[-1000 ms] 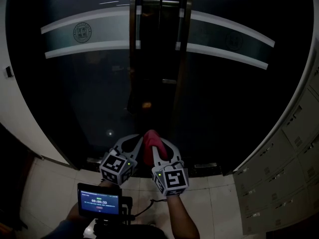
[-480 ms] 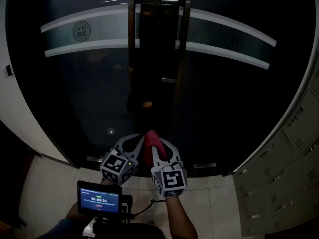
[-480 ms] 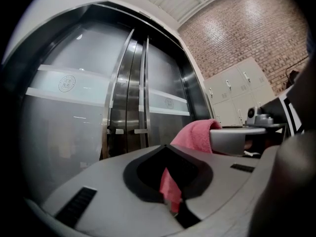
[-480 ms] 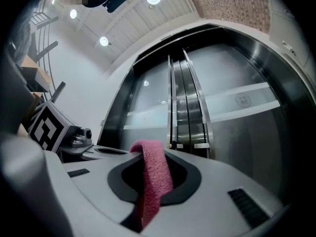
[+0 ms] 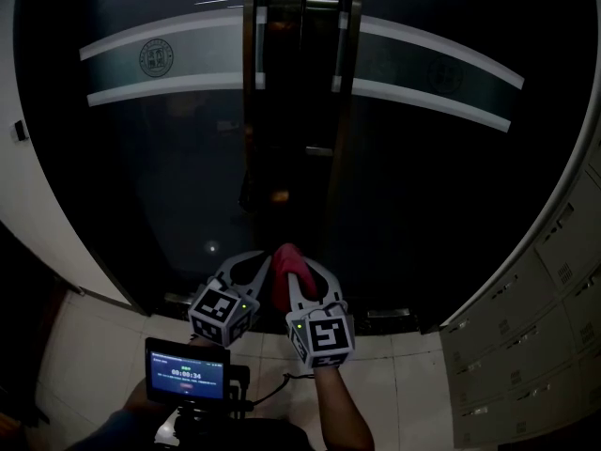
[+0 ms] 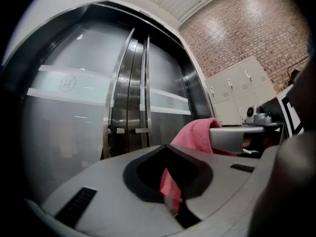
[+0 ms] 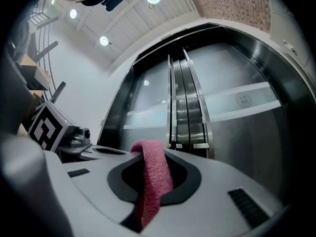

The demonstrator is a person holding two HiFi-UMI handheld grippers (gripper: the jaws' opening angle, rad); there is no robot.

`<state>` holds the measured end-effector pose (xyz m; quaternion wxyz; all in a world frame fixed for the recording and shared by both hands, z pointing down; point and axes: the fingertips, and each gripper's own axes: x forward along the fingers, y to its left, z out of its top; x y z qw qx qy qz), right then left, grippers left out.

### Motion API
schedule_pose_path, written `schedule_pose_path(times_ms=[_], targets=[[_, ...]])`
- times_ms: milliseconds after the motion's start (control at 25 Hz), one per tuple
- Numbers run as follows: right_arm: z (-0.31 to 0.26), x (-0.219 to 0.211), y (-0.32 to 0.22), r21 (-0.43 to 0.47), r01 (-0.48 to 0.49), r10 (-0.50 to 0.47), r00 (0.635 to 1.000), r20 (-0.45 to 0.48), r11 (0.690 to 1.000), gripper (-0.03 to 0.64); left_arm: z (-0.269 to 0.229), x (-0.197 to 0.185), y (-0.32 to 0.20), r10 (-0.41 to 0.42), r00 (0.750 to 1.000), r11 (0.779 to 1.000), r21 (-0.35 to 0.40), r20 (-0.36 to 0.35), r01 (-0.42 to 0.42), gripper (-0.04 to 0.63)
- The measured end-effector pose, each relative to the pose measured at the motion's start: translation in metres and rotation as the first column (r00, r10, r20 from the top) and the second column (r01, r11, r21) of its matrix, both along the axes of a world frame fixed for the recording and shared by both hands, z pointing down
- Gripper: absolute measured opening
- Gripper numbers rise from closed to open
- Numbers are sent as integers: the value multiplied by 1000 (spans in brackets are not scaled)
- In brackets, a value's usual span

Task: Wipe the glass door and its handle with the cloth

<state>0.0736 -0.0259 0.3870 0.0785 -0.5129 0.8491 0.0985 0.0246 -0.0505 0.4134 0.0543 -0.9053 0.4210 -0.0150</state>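
A dark glass double door (image 5: 169,177) with a frosted band fills the head view. Two vertical bar handles (image 5: 260,45) (image 5: 336,50) flank its middle seam. A pink cloth (image 5: 285,272) sits in my right gripper (image 5: 306,265), which is shut on it low in front of the door; the cloth (image 7: 153,177) rises out of the jaw gap and drapes over the tip. My left gripper (image 5: 259,259) is close beside it with its jaws shut (image 6: 165,146). The pink cloth (image 6: 197,132) shows just to its right, and a strip of it shows through the left jaws' opening.
Grey lockers (image 5: 554,252) line the right wall, next to a brick wall (image 6: 256,28). A small lit timer screen (image 5: 188,374) sits below the grippers at the person's body. Pale floor tiles (image 5: 84,346) run up to the door sill. A white wall (image 5: 19,195) is at the left.
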Motion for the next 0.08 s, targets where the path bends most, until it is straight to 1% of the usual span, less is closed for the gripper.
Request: schedule_pose_path(times_ms=[80], targets=[[2,0,-1,-7,2,-2,1000,-4,1000,26,0,0,0,0,1000,1000,1,0,0,14]])
